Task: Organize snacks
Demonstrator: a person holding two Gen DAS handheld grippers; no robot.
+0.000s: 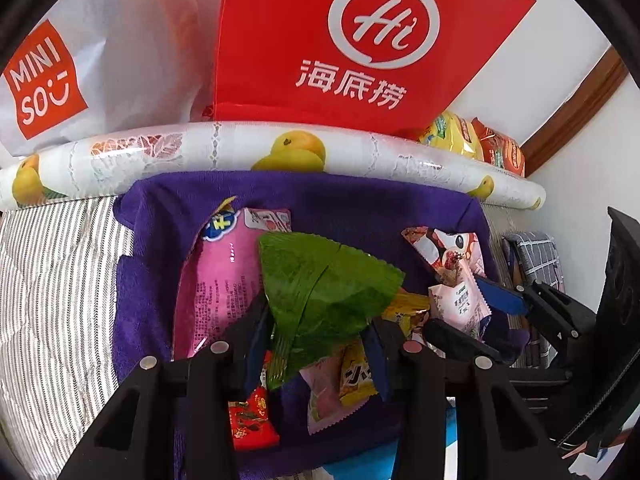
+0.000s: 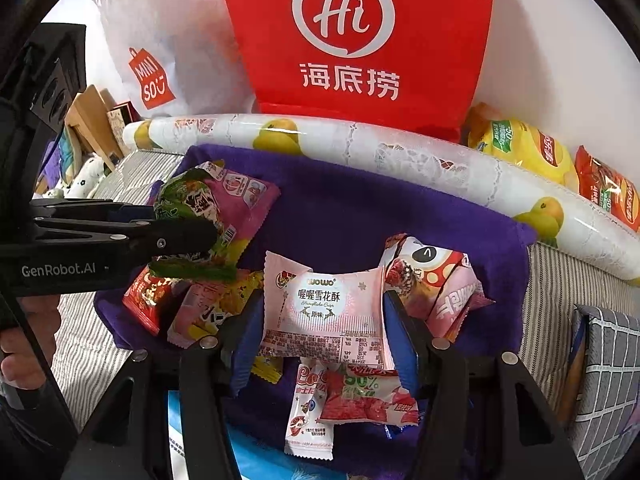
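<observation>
— Cut off along the top edge: red paper bag [image 2: 360, 40] and white shopping bag [image 1: 120, 40], handles out of sight.

— Hidden under the green packet [image 1: 324, 284]: most of the pink packet [image 1: 216, 280]. Fine print there too small to read.

— Behind the snowflake-crisp packet [image 2: 324, 308]: part of the strawberry packet [image 2: 368, 400].

— Far left in the right wrist view: small items beside the wooden box [image 2: 90, 120], too small and warped to identify.
</observation>
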